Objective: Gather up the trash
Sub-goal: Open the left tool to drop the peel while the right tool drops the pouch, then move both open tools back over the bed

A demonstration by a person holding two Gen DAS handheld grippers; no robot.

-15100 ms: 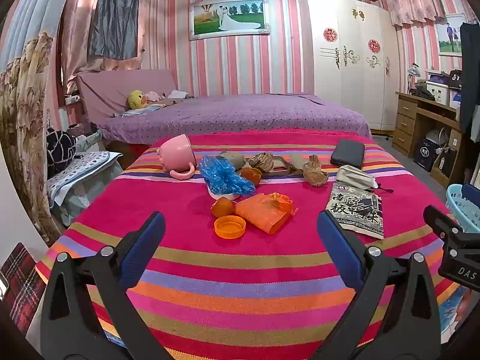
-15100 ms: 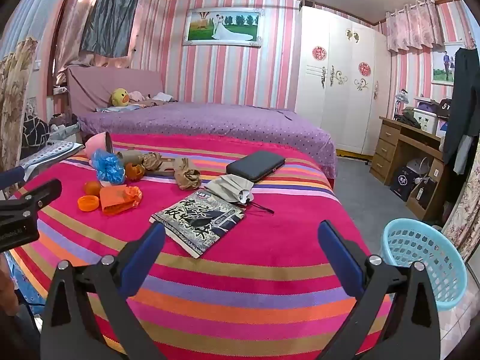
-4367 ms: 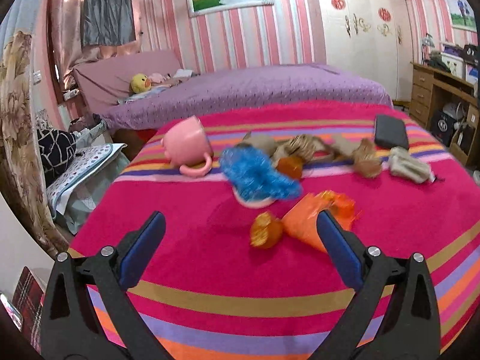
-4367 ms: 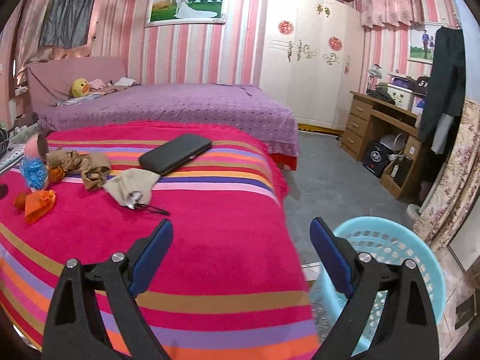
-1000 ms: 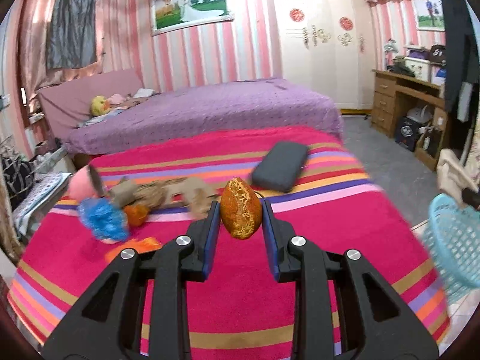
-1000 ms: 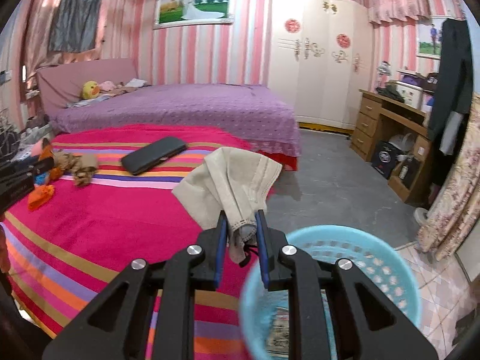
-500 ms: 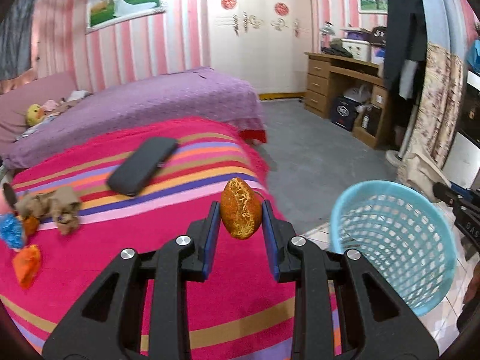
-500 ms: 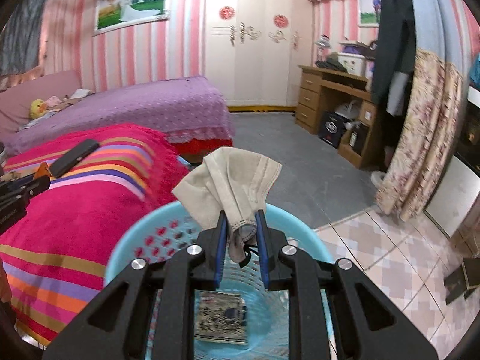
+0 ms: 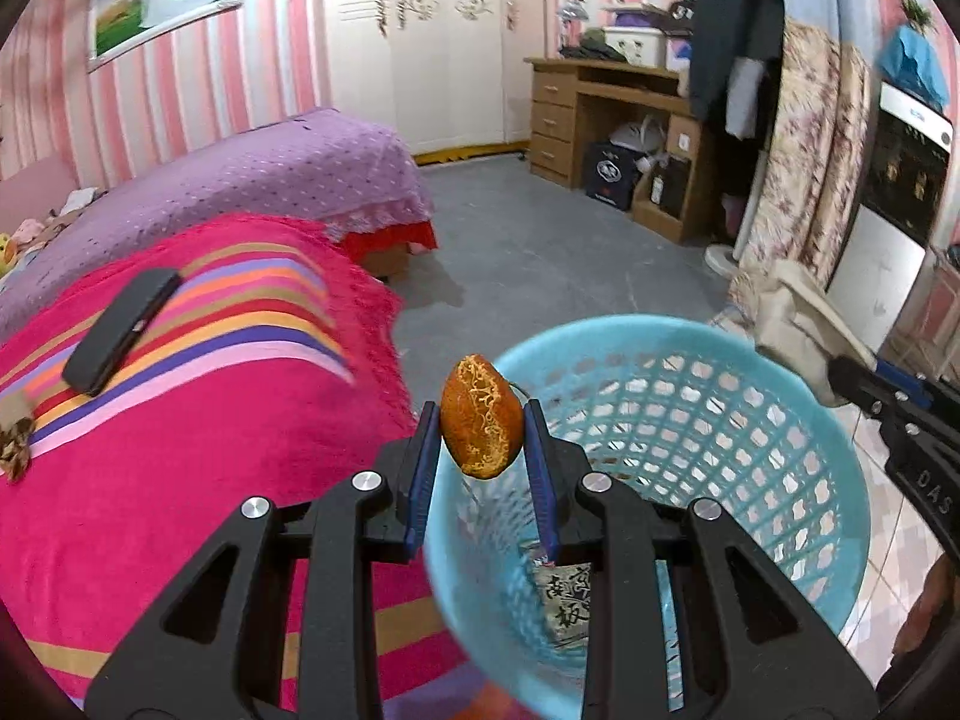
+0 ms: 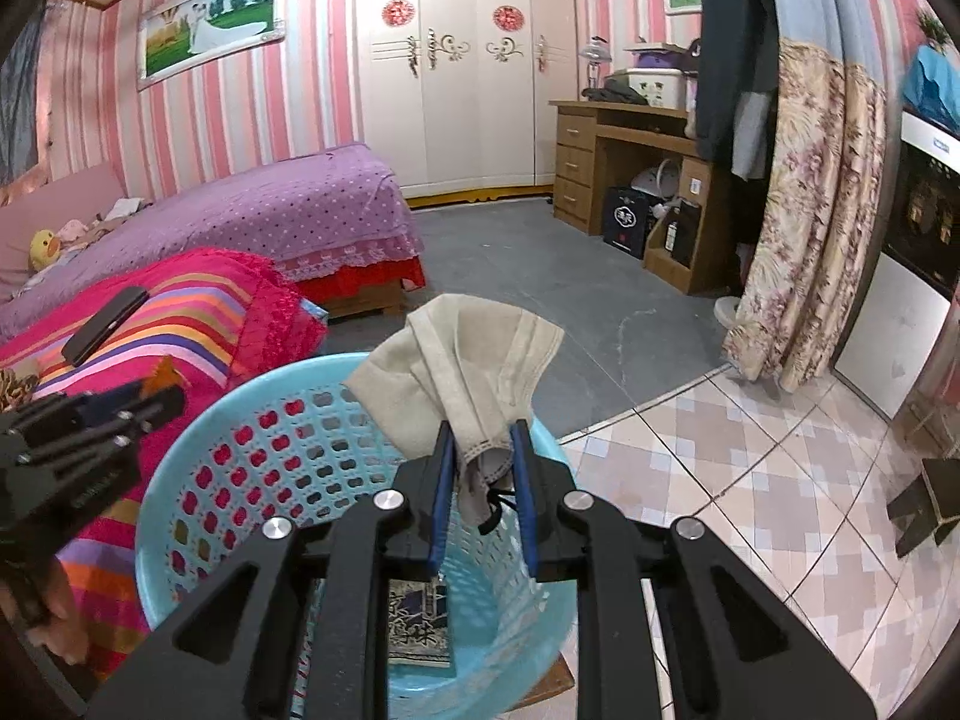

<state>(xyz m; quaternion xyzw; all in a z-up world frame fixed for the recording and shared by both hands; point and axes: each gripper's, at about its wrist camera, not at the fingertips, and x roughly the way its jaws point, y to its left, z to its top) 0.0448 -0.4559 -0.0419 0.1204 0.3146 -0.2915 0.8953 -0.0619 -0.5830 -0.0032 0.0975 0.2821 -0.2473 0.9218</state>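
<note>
Beside the bed's right edge, on the floor: two grippers are hanging over a light-blue basket (image 9: 798,462).
Bed: a pink striped blanket (image 9: 180,420) is covering it; a dark flat case (image 9: 120,330) is lying near the blanket's far edge, and a brown crumpled scrap (image 9: 15,441) is showing at the blanket's left edge in the left wrist view.
Left gripper (image 9: 482,438): its jaws are clenching an orange peel (image 9: 480,426) between the blue pads; the peel is standing upright, just over the basket's near-left rim.
Basket: it is standing just beside the blanket's right edge; a printed paper (image 10: 420,624) with dark characters is lying flat on its bottom.
Right gripper (image 10: 483,453): its jaws are gripping a beige cloth mask (image 10: 462,360); the mask is fanning upward above the pads, and a dark cord is dangling below them, over the basket's opening.
Cross-view: the right gripper and mask are appearing at the basket's far-right rim in the left wrist view.
Background: a wooden desk (image 10: 624,138) is standing against the striped wall, well apart from the basket.
</note>
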